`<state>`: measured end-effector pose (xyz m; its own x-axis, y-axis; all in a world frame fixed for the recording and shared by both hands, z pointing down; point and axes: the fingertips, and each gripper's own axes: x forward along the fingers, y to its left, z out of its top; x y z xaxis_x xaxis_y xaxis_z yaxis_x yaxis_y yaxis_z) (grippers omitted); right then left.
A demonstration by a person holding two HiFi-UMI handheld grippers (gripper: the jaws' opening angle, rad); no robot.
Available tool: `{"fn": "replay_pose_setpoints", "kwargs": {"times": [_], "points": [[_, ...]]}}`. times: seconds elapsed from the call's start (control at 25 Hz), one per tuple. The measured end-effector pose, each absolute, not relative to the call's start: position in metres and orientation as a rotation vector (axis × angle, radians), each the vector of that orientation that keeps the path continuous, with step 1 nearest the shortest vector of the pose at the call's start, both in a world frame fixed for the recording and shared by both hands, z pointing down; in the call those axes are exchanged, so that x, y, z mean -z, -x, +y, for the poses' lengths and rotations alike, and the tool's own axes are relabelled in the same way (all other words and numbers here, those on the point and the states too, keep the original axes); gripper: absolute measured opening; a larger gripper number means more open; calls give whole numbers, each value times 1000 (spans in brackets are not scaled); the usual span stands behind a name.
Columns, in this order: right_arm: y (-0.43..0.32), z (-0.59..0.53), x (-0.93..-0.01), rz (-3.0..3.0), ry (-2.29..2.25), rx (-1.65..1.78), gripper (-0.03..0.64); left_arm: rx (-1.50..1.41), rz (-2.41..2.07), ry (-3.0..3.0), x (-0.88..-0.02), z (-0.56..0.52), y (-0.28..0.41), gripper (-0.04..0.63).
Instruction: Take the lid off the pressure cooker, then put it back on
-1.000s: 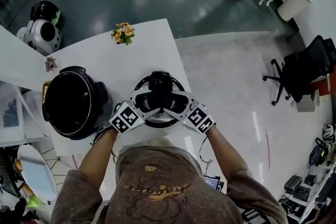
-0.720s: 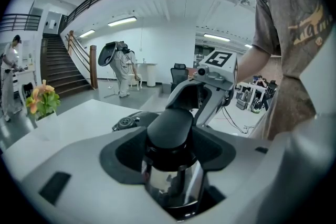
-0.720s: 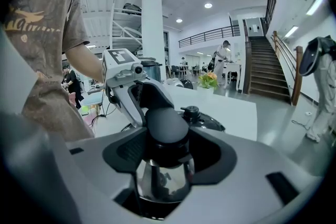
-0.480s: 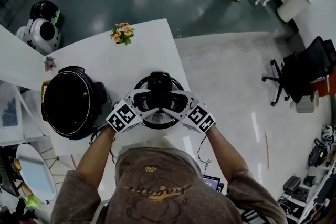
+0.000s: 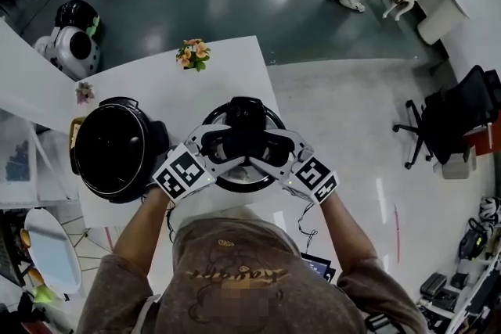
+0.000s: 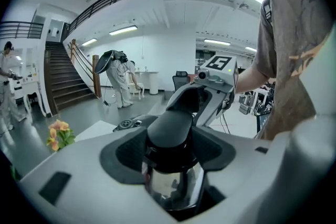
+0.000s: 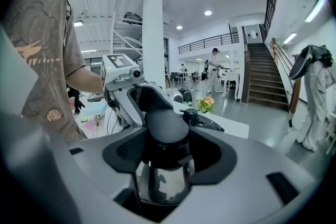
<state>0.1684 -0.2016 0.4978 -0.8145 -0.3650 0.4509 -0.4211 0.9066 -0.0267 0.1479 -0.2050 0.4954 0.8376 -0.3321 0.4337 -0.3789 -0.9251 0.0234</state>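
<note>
A: So, head view first. Where was the lid (image 5: 236, 181)?

B: Over the white table (image 5: 227, 70), just right of the open cooker pot (image 5: 117, 151) and not on it. The left gripper (image 5: 225, 149) and the right gripper (image 5: 268, 151) met over its middle from opposite sides, with their marker cubes on the near side. From above I could not tell whether the lid touched the tabletop.

A: Anything else noted?

B: Orange flowers (image 5: 192, 54) stood near the table's far edge, well apart from lid and pot. An office chair (image 5: 446, 117) stood on the floor to the right.

A: Left gripper view?

B: The jaws were closed on the lid's black knob (image 6: 169, 128), one pad pressing each side. The shiny stem below the knob showed between them. The right gripper faced it from the other side of the knob. Beyond were part of the dark lid top with its valve (image 6: 127, 124), a staircase (image 6: 65, 86), and a person in white (image 6: 118, 78) standing bent forward.

A: Right gripper view?

B: Much the same, mirrored. The jaws were clamped on that knob, pads against both sides, with the left gripper opposite. The white table's edge and the flowers lay behind, and a white column (image 7: 153, 44) rose further back.
</note>
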Motion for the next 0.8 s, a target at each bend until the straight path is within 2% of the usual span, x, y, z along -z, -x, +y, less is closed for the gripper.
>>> {"fn": "replay_pose_setpoints", "kwargs": {"times": [0.52, 0.8], "points": [[-143, -200, -406, -2688, -518, -112, 252, -572, -684, -2932, -401, -202, -120, 272], [-97, -193, -376, -2702, -516, -72, 255, -535, -735, -2957, -371, -194, -75, 272]]}}
